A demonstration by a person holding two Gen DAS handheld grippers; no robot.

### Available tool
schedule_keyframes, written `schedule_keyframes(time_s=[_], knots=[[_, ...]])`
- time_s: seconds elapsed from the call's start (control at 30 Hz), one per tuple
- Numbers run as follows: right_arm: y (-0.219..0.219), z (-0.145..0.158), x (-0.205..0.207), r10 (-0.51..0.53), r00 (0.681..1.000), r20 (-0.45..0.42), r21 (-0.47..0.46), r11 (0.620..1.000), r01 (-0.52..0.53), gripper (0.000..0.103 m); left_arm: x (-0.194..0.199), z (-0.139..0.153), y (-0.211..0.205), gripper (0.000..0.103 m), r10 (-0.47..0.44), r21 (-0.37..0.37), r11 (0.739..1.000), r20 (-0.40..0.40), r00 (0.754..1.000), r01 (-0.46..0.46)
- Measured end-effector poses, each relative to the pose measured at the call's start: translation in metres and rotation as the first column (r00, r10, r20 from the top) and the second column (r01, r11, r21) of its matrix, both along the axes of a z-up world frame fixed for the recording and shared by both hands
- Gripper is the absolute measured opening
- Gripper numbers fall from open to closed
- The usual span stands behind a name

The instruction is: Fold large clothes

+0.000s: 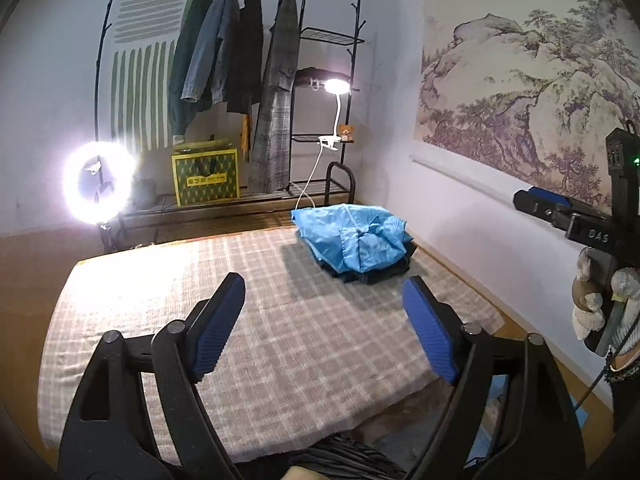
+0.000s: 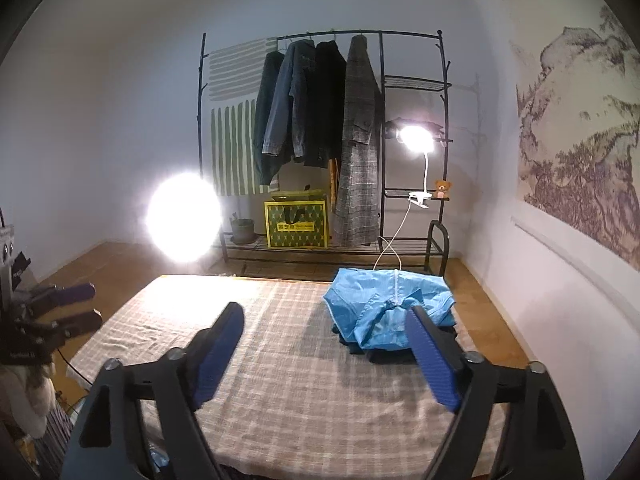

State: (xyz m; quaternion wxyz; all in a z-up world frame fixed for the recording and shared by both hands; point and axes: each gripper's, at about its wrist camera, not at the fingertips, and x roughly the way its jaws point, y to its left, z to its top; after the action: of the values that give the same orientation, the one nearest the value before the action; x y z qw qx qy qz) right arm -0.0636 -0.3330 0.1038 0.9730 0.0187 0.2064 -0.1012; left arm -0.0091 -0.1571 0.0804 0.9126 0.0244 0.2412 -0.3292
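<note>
A light blue jacket (image 1: 354, 236) (image 2: 386, 308) lies roughly folded on top of a dark garment (image 1: 372, 276) at the far right of a table covered with a plaid cloth (image 1: 160, 300) (image 2: 288, 380). My left gripper (image 1: 324, 284) hangs open over the near middle of the cloth, with nothing between its blue pads. My right gripper (image 2: 326, 312) is also open and empty, its right finger (image 2: 432, 356) overlapping the jacket's near edge in the picture. Each gripper also shows at the edge of the other's view: the right gripper (image 1: 560, 216), the left gripper (image 2: 76, 306).
A black clothes rack (image 2: 380, 92) with several hanging coats stands behind the table, with a yellow-green bag (image 2: 296, 226) on its bottom shelf. A ring light (image 2: 184, 216) glares at the left and a clip lamp (image 2: 416, 138) shines above the jacket. The wall with a landscape painting (image 1: 532, 92) runs along the right.
</note>
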Motion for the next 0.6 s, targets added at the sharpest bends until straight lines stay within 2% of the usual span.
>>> schedule_keyframes(time_s=[0.07, 0.13, 0.2, 0.37, 0.6], knots=[[0.004, -0.006, -0.001, -0.014, 1.0, 0.001, -0.006, 1.0, 0.014, 0.093, -0.001, -0.005, 0.002, 0.086, 0.011, 0.012, 1.0, 0.006, 1.0, -0.011], [0.007, -0.012, -0.001, -0.037, 0.999, 0.0, -0.015, 0.999, 0.037, 0.103, -0.003, -0.011, 0.003, 0.093, 0.02, 0.033, 0.999, 0.016, 1.0, -0.021], [0.01, -0.018, -0.005, -0.065, 0.998, 0.018, -0.01, 0.998, 0.065, 0.103, -0.007, -0.013, 0.004, 0.101, 0.034, 0.044, 0.998, 0.045, 0.998, -0.036], [0.011, -0.028, -0.008, -0.12, 0.993, 0.017, 0.028, 0.992, 0.12, 0.103, -0.01, -0.018, 0.006, 0.103, 0.06, 0.054, 0.997, 0.064, 0.996, -0.063], [0.012, -0.032, -0.005, -0.165, 0.986, 0.016, 0.013, 0.986, 0.165, 0.103, 0.004, -0.033, 0.002, 0.103, 0.116, 0.075, 0.991, -0.033, 0.993, -0.113]])
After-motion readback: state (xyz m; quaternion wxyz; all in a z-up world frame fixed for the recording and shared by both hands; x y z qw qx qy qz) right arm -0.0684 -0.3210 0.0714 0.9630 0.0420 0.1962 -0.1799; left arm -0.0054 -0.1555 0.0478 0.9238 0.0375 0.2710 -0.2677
